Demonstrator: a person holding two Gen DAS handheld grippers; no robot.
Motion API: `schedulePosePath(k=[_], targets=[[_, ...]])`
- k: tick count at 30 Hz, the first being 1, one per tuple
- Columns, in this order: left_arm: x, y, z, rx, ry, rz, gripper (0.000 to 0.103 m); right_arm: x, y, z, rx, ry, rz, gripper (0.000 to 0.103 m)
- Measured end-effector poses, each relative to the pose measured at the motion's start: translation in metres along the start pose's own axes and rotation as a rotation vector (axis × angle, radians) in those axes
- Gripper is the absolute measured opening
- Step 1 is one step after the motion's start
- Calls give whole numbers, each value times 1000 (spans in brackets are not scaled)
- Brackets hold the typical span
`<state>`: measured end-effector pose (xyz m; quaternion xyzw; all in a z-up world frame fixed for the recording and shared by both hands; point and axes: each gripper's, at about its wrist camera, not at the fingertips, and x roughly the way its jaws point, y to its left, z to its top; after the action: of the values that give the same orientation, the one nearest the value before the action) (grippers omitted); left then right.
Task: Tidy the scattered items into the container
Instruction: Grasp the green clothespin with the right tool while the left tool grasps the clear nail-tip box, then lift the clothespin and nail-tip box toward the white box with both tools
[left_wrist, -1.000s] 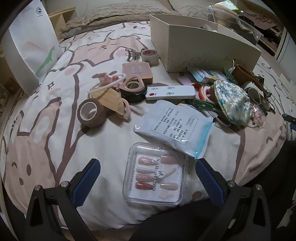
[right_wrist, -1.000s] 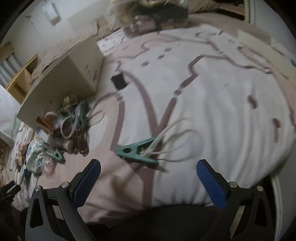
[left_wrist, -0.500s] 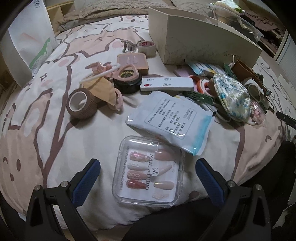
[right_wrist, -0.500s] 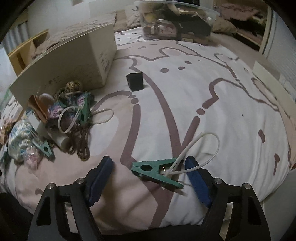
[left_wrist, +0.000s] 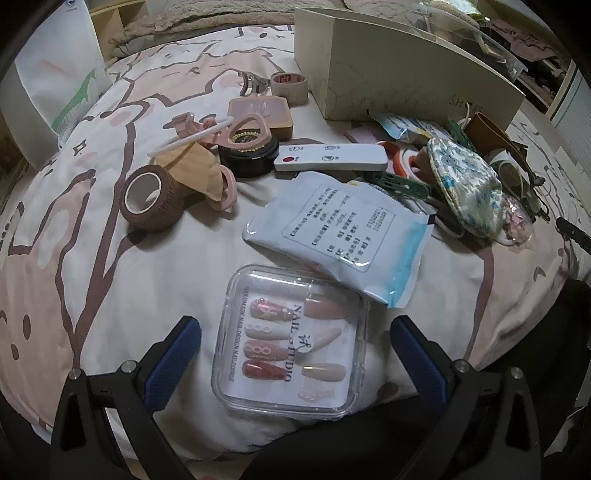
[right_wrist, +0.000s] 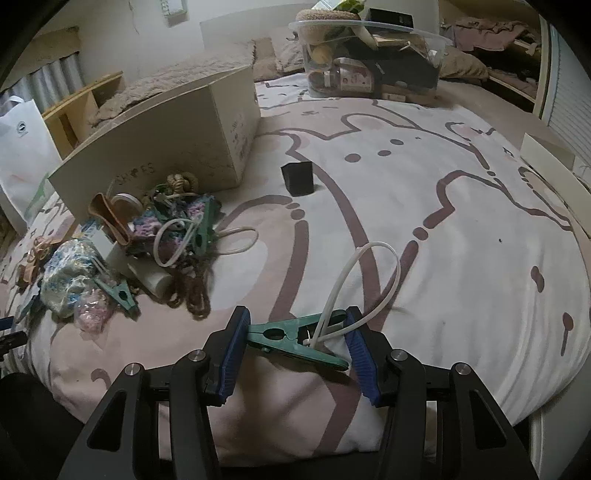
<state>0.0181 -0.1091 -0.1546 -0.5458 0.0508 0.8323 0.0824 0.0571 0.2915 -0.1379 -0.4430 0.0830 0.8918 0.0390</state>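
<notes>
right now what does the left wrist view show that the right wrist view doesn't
Only the left wrist view shows the clear box of press-on nails between the open left gripper, the white sachet, the white remote and the brown tape roll.

Only the right wrist view shows the right gripper, its fingers closing around a lone green clothespin with a white loop, a small black cup and a clear storage bin.

Both show the cream box and the floral pouch on the patterned bedspread.
</notes>
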Motion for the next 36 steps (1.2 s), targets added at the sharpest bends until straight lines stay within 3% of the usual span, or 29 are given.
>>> schedulePosePath(k=[2, 4, 10, 26, 36], targets=[[-1, -1, -1, 13, 2, 3, 101, -2, 1, 0, -1, -9, 14, 53], [-2, -4, -3, 32, 8, 18, 89, -3, 1, 0, 2, -15, 25, 53], [-3, -5, -6, 60, 14, 49, 77, -3, -1, 0, 11, -21, 48, 53], [-16, -4, -19, 1, -24, 73, 77, -7, -3, -1, 20, -42, 92, 53], [-42, -6, -24, -44, -126, 73, 77, -17, 2, 5, 4, -68, 126, 53]])
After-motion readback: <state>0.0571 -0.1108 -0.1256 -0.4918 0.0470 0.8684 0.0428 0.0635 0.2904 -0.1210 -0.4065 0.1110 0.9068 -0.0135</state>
